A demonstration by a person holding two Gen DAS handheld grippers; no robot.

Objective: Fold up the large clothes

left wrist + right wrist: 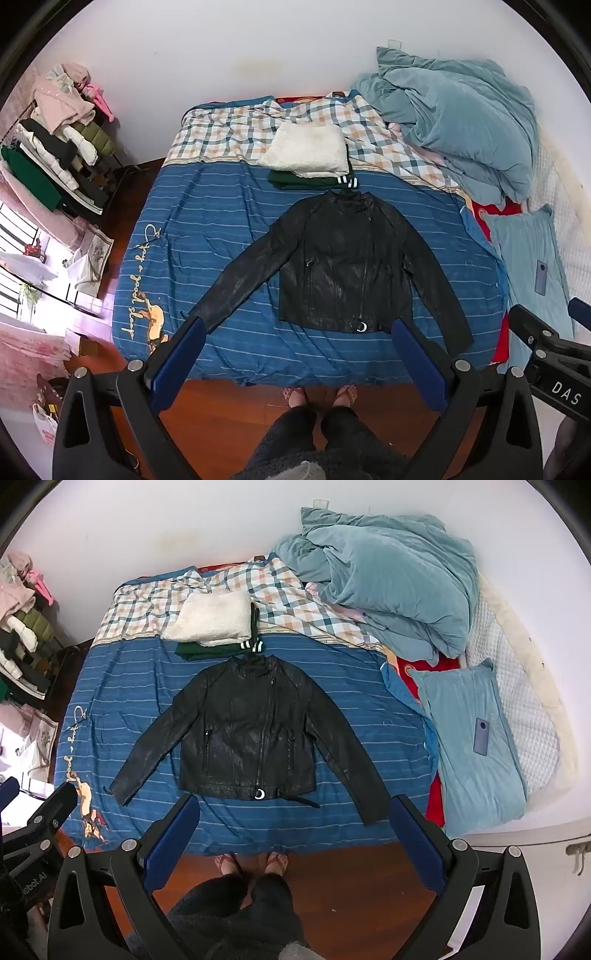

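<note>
A black leather jacket point(343, 266) lies flat and face up on the blue striped bed cover point(221, 229), sleeves spread to both sides. It also shows in the right wrist view point(251, 734). My left gripper point(297, 332) is open and empty, held high above the near edge of the bed. My right gripper point(293, 808) is open and empty too, beside it and also above the near edge. Behind the jacket's collar is a stack of folded clothes: a white fleece point(306, 151) on a dark green garment point(306, 181).
A heap of teal bedding point(454, 118) fills the far right of the bed. A teal pillow point(469, 746) with a phone point(482, 736) on it lies at the right. A clothes rack point(55, 147) stands at the left. The person's feet point(319, 395) stand on the wooden floor.
</note>
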